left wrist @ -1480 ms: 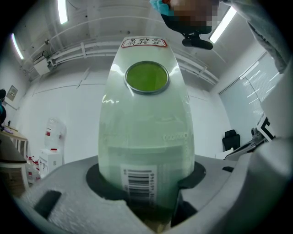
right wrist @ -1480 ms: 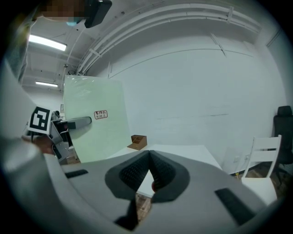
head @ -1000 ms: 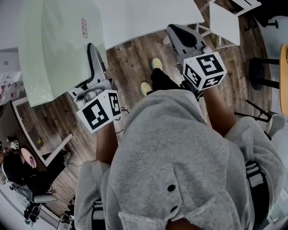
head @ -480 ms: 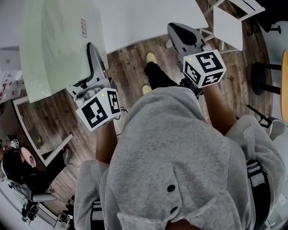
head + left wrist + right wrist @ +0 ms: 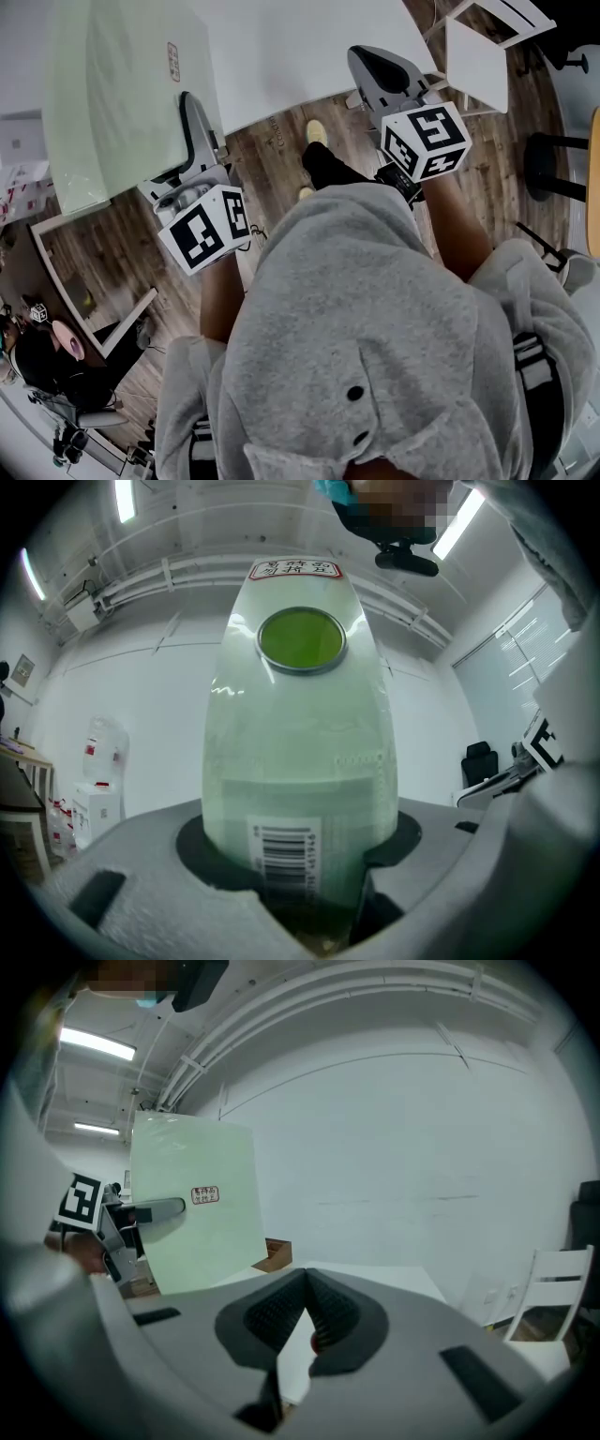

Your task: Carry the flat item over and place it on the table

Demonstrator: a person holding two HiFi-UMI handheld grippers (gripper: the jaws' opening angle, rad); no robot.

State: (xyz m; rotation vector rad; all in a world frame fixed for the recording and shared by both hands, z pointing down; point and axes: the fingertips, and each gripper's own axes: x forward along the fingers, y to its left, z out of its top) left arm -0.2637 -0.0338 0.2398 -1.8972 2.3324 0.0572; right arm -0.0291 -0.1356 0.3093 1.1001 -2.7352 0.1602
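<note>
The flat item (image 5: 122,94) is a pale green sheet with a small red-printed label, held upright at the head view's upper left. My left gripper (image 5: 192,122) is shut on its lower edge. In the left gripper view the sheet (image 5: 300,742) rises from between the jaws, with a barcode near the grip and a green round mark high up. My right gripper (image 5: 375,70) is shut and holds nothing; it hovers over the near edge of the white table (image 5: 300,47). From the right gripper view (image 5: 305,1283) the sheet (image 5: 202,1232) shows at the left.
A white chair (image 5: 473,47) stands at the table's right end, with a black stool (image 5: 548,155) beyond it. A white frame (image 5: 94,281) lies on the wooden floor at the left, near a seated person (image 5: 37,352). A cardboard box (image 5: 275,1252) sits behind the table.
The person's feet have stepped forward and the table edge has come a little nearer. Both grippers keep their pose, the left still holding the sheet.
</note>
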